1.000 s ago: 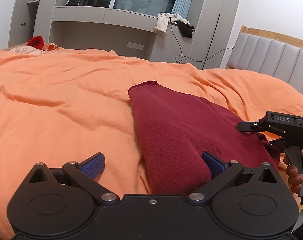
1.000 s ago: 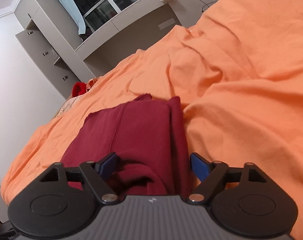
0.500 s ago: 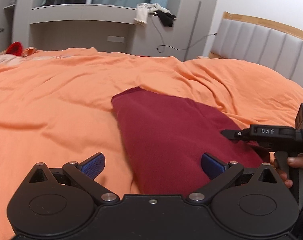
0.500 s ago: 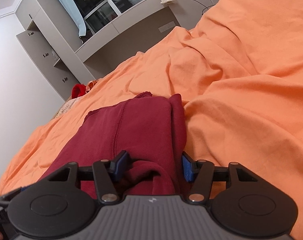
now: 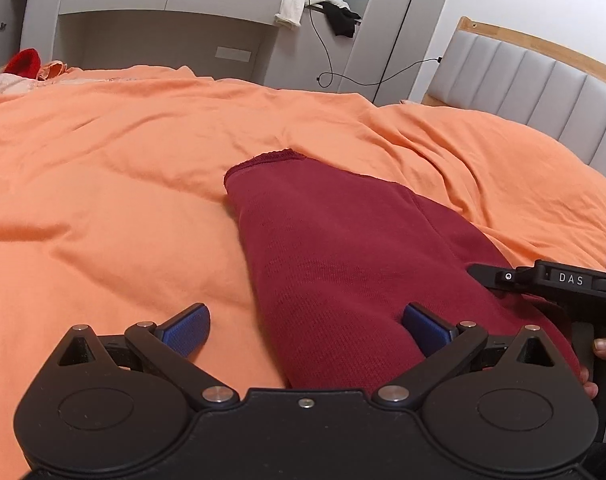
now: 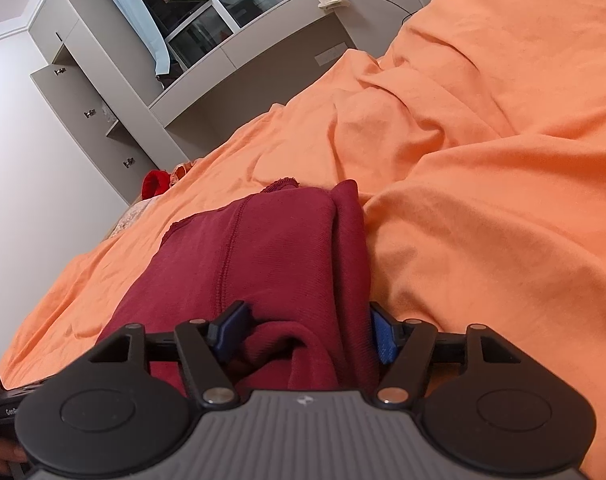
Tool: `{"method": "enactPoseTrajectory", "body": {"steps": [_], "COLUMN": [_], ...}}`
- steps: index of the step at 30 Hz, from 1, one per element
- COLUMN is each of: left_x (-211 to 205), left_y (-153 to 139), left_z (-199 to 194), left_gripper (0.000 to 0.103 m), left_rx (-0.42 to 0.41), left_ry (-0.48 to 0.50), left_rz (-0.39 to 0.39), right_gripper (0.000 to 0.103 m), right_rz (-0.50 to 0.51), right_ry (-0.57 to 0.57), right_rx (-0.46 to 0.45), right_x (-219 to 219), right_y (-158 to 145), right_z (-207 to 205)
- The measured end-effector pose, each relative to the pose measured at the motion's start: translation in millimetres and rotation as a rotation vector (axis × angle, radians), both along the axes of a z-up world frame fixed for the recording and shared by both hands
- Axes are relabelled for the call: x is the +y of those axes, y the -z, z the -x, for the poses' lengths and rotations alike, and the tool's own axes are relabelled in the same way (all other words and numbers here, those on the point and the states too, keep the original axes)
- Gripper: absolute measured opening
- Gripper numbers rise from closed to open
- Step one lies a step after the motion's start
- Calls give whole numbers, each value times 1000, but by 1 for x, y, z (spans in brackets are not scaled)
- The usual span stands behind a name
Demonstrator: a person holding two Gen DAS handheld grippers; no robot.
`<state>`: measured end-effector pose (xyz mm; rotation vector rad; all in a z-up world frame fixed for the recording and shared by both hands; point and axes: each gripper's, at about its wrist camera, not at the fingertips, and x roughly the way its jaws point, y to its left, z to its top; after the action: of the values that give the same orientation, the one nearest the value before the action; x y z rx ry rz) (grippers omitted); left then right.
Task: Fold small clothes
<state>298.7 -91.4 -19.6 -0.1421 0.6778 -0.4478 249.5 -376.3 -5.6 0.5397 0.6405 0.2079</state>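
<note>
- Lying lengthwise down the middle of both wrist views: one dark red knit garment (image 5: 343,264), already doubled into a long narrow strip on the orange bedspread (image 5: 103,208), its ribbed hem at the far end near frame centre.
- Left gripper (image 5: 305,330): released, jaws spread wide at the lower centre of its view. One blue pad (image 5: 425,330) rests against the cloth's near right part; the other sits over bare bedspread, so nothing is pinched.
- Right gripper (image 6: 305,336): jaws drawn in on a bunched lump of the garment's near end at the lower centre of its view. The pads appear to press the cloth, though the fold hides the contact, so a firm grasp is likely but not certain. Its black body (image 5: 543,280) also shows at the right edge of the left view.
- Step judged in hand: securing the near end for the next fold toward the hem.
- Handling advice: bring the left gripper onto the near left edge and clench it level with the right, taking all layers; lift both evenly, carry the end over low, and lay it square on the hem to avoid skew.
- Background: grey cabinets (image 6: 103,92), padded headboard (image 5: 523,80), red item (image 6: 155,184) at the bed's far edge.
</note>
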Motion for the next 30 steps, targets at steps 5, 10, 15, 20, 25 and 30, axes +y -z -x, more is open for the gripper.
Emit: {"method": "enactPoseTrajectory", "body": {"steps": [5,10,15,20,25,30], "left_x": [1,1,1,1,1,1], "left_y": [1,2,2,2,2,2], "left_z": [-1,0,0,0,0,0], "left_gripper": [103,103,103,103,103,103], "left_rx": [-4,-7,-8,-8,-9,-9], "left_ry": [-2,-3,-2,-1,-1,0], "left_rz": [2,2,3,4,4,5], "right_gripper": [70,71,72,71,71,71], "right_rz": [-3,-7,-9,-8,-8,-7], "right_ry": [2,5,7,10,9,10], "right_rx": [-4,-5,-6,-9,-9,-9], "right_x": [0,0,1,1,1,1], "right_y": [2,2,2,2,2,2], "right_z": [0,1,0,1,1,1]}}
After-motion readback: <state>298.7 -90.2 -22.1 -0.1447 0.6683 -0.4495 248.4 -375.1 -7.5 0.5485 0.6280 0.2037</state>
